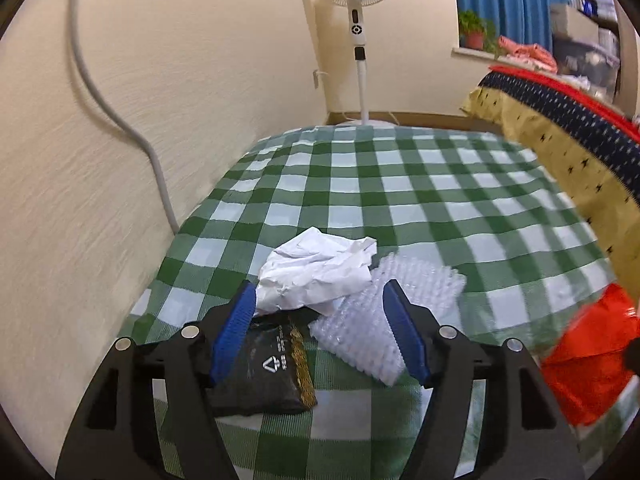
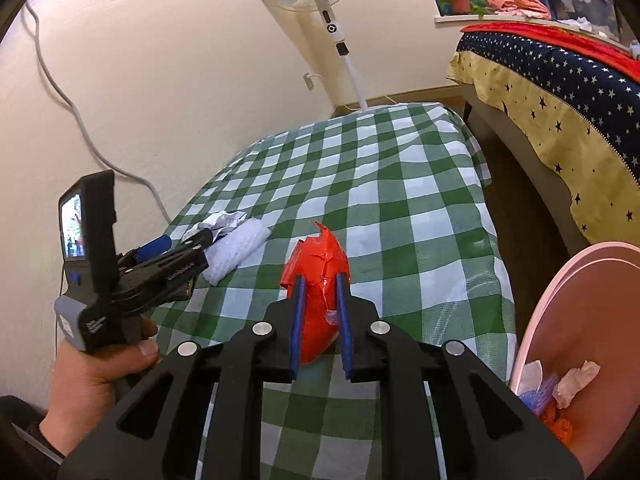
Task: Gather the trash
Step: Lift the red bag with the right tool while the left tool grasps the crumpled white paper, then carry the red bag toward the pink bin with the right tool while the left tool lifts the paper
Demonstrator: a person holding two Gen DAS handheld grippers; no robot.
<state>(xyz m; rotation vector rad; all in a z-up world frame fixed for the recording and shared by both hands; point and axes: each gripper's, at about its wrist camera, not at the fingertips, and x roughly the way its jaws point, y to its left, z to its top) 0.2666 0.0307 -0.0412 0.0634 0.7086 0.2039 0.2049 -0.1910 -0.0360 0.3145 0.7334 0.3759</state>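
While the right gripper point(image 2: 321, 300) clamps a crumpled red plastic wrapper point(image 2: 316, 268), the left gripper point(image 1: 320, 312) gapes wide. Crumpled white paper point(image 1: 316, 272), clear bubble wrap point(image 1: 360, 328) and a black foil packet point(image 1: 264, 372) lie between its jaws, on the green checked cloth point(image 1: 400, 200).

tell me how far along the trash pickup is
Done: some scraps already lie in the pink bin. In hand: the right gripper is shut on a red wrapper, lifted above the checked cloth. Left: the left gripper is open over a crumpled paper, a bubble wrap piece and a black packet, all on the cloth.
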